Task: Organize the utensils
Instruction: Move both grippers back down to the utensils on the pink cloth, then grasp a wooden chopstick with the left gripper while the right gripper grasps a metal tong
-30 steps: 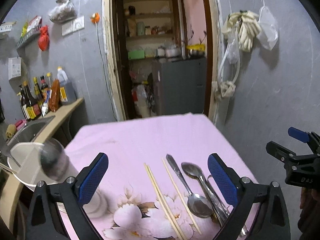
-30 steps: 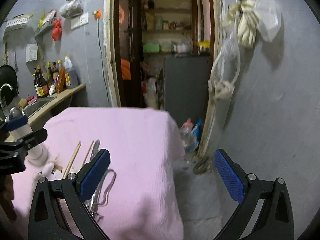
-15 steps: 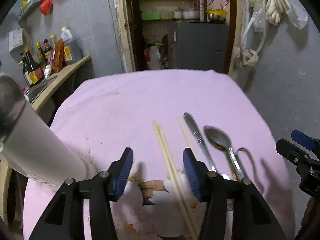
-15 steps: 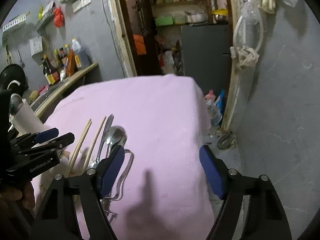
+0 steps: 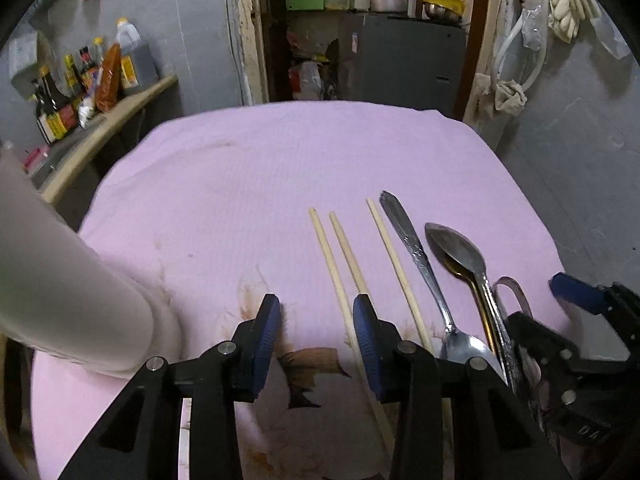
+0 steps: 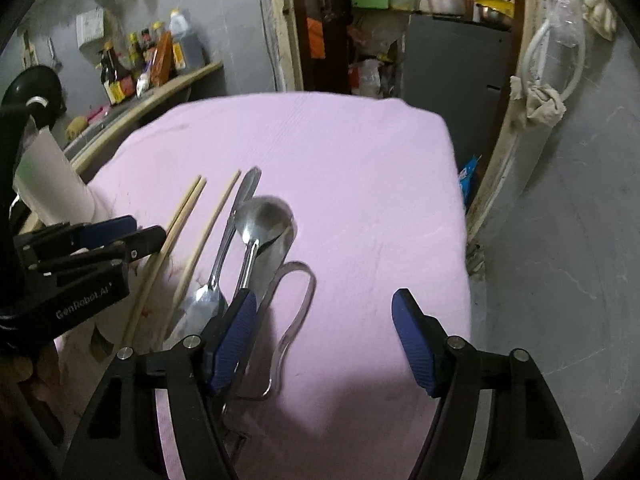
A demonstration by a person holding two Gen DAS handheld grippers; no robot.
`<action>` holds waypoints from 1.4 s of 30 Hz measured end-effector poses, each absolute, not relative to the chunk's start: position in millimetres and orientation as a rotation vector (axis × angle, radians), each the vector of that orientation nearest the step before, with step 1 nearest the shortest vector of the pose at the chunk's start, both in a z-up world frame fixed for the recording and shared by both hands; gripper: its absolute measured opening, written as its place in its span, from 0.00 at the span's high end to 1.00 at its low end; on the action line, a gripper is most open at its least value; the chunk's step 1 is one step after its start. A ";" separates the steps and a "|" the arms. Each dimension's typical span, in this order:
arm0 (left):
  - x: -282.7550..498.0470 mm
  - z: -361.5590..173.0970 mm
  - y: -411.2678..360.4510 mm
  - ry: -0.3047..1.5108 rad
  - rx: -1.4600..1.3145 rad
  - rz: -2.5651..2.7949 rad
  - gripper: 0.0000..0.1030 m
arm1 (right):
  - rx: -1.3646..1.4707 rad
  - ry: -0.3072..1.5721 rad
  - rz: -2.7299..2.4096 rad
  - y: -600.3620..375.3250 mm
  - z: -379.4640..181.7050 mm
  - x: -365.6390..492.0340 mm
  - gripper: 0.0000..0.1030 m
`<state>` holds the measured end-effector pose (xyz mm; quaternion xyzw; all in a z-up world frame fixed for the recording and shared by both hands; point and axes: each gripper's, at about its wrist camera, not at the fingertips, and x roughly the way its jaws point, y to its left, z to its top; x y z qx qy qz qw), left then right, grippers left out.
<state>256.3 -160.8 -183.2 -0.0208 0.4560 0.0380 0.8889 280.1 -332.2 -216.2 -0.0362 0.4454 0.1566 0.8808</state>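
Lying loose at lower right, chopsticks (image 5: 340,264) and spoons (image 5: 460,256) await sorting; both grippers' jaws are closing, gripping nothing.

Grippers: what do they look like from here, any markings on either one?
Both are black frames with silver bolts and two fingers faced with ribbed blue pads. In the right wrist view the left gripper shows white lettering reading GenRobot.AI on its side. The right gripper looks the same build; its markings in the left view are unreadable. No cables or sleeves show.
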 end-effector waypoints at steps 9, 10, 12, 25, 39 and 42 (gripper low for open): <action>260.0 -185.2 -162.8 0.986 -0.065 0.029 0.85 | -0.106 0.947 0.299 -338.1 -210.6 279.1 0.38; 259.1 -184.5 -163.6 0.992 -0.063 0.020 0.91 | -0.102 0.952 0.292 -341.2 -210.0 278.4 0.38; 256.2 -182.7 -166.1 1.006 -0.063 0.004 0.92 | -0.096 0.959 0.279 -346.5 -209.7 276.8 0.38; 271.0 -187.6 -149.1 1.099 -0.206 -0.025 0.92 | -0.134 1.015 0.278 -330.0 -216.8 289.5 0.48; 300.2 -188.2 -161.5 1.194 -0.169 -0.016 0.91 | -0.058 1.083 0.208 -325.1 -212.6 302.7 0.79; 297.6 -186.4 -156.2 1.198 -0.216 -0.037 0.94 | 0.011 1.063 0.206 -333.5 -206.2 294.2 0.79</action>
